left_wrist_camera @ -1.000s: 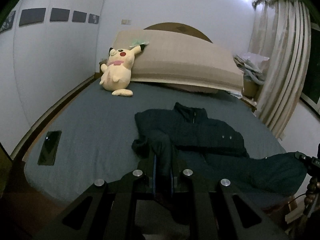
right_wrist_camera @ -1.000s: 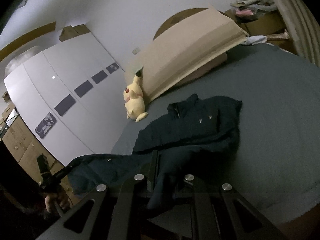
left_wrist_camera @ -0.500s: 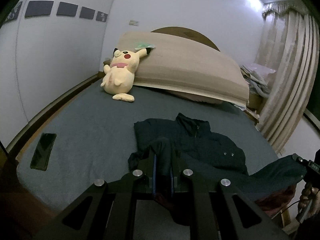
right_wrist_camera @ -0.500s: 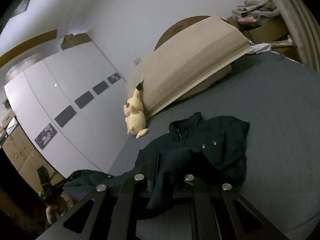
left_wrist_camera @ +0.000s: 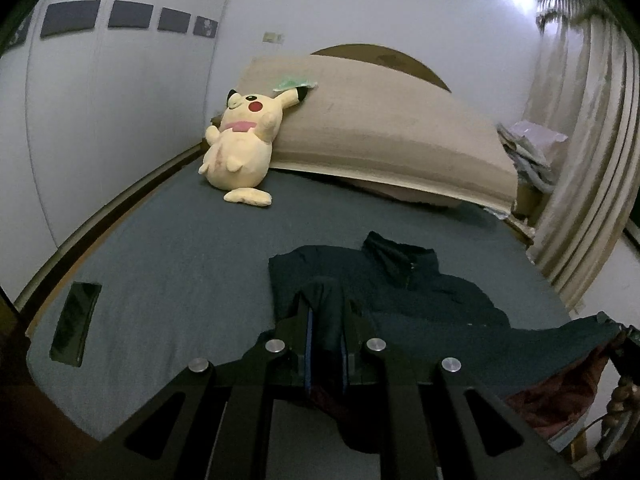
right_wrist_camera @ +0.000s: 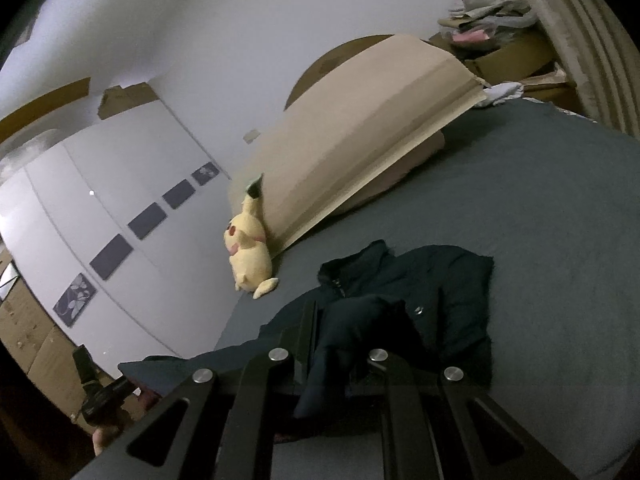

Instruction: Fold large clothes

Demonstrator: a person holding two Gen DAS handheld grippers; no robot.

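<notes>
**Dark jacket held at two points over the bed: notes on the pull-and-lay step**

Item 1, left wrist view, left to right. A dark phone [left_wrist_camera: 75, 323] is seen flat at the lower left of the frame, on the grey-blue bed [left_wrist_camera: 192, 248]. A yellow plush toy [left_wrist_camera: 240, 152] is propped at upper centre against a tan board [left_wrist_camera: 384, 136]. The dark jacket [left_wrist_camera: 400, 280] is spread right of centre, collar toward the board. At lower centre the left gripper [left_wrist_camera: 325, 320] is closed on a bunched fold of the jacket, cloth filling the narrow gap between the jaws. A reddish lining [left_wrist_camera: 560, 392] is exposed at lower right, where the hem hangs off the bed edge. Curtains [left_wrist_camera: 584, 160] fill the right edge.

Item 2, right wrist view, left to right. A white wardrobe [right_wrist_camera: 120, 208] is set at the left. The right gripper [right_wrist_camera: 340, 332], at lower centre, is clamped shut on another fold of the jacket [right_wrist_camera: 420, 280], which lies in the middle of the frame.

Handling notes, given as judgement. The garment appears to be in the course of being drawn toward the bed's near edge for straightening. Both grips are best kept firm and level, so that the stretch between them is held taut without twisting. The hanging hem should be lifted clear before any fold is laid, and the phone kept out of the cloth's path.
</notes>
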